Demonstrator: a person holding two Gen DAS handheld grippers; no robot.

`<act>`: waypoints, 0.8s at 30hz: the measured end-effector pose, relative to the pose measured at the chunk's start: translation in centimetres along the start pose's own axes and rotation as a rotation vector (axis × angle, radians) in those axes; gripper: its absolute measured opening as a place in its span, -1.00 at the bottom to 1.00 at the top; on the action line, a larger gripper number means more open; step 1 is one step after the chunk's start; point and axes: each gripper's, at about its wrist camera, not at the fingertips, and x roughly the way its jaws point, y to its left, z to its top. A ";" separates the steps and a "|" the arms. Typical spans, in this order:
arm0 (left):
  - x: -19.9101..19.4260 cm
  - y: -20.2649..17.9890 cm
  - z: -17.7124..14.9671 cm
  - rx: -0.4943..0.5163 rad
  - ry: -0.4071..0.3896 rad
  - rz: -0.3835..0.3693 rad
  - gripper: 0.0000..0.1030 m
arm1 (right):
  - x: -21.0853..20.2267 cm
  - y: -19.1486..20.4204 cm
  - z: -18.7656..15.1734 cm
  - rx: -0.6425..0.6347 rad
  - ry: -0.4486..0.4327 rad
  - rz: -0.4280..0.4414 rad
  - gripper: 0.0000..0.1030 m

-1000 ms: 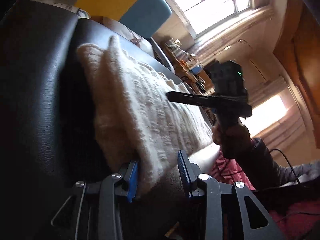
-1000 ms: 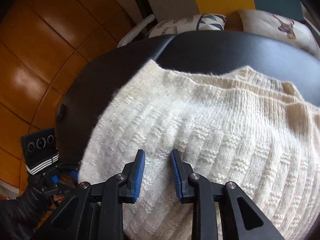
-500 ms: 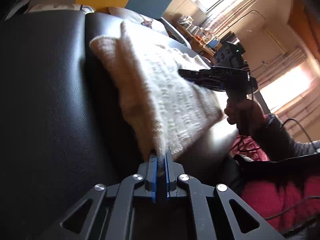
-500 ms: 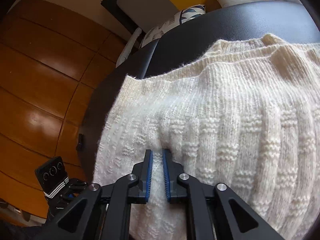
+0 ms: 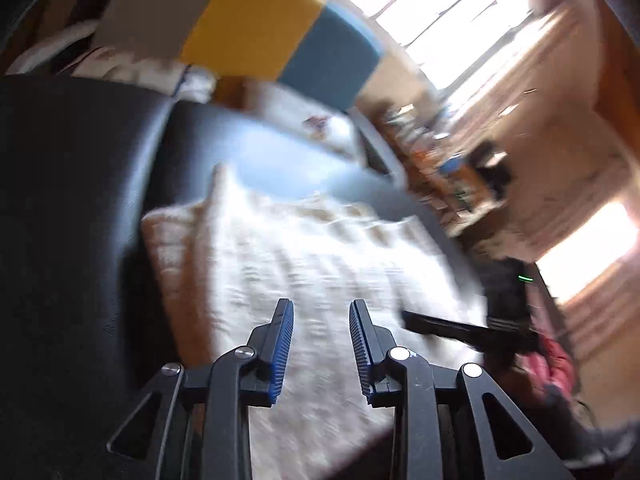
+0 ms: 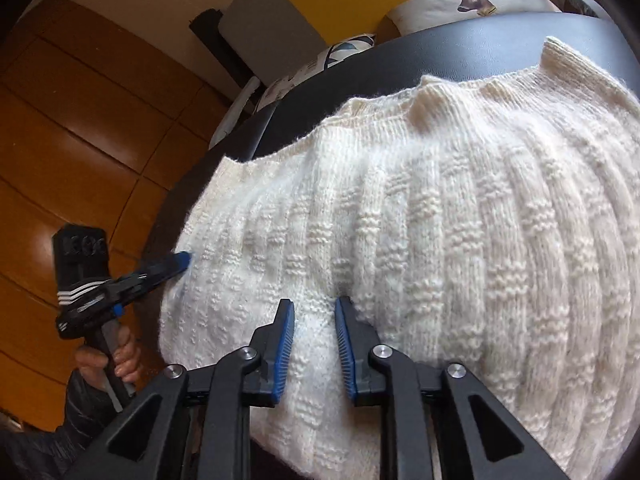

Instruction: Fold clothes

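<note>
Left wrist view, blurred by motion, has the left gripper (image 5: 320,344) at six o'clock with its blue-padded jaws a little apart over the cream knitted sweater (image 5: 312,264). Its jaws have just been opening, and nothing is pinched between the pads now; the knit lies flat beneath them. That looks like the moment after letting go of an edge. The sweater spreads across the black leather seat (image 5: 72,208), from about nine o'clock to three o'clock in the picture, folded into a compact slab with a ribbed edge standing up at its far left. A yellow and blue cushion (image 5: 280,28) leans behind at twelve o'clock. At four o'clock the right gripper (image 5: 408,316) reaches in low over the sweater's near corner.

In the right wrist view a person's hand (image 6: 116,356) at eight o'clock holds the left gripper's handle, its blue tip touching the sweater's left edge. At six o'clock the right gripper's jaws have just opened a little and stand narrow with a raised fold of knit between them; whether the pads press on it I cannot tell. A deer-print pillow (image 6: 472,0) rests at one o'clock behind the seat.
</note>
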 end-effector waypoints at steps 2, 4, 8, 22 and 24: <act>0.9 1.3 -0.4 -0.010 0.007 0.054 -0.72 | -0.1 0.2 -0.6 -0.002 0.006 0.007 -0.64; 0.6 2.0 -0.3 -0.023 0.005 0.067 -0.82 | -0.3 0.3 -0.8 0.006 0.015 0.036 -0.64; -0.6 1.5 0.3 -0.001 0.024 0.126 -0.87 | -2.6 0.2 -1.1 0.006 0.007 0.116 -0.47; 7.3 -19.6 0.7 0.378 0.149 -0.297 -0.56 | -18.7 -16.1 -7.9 0.244 -0.106 0.234 -0.38; 9.2 -22.0 -0.1 0.440 0.200 -0.307 -0.56 | -17.8 -17.2 -7.4 0.257 -0.092 0.281 -0.38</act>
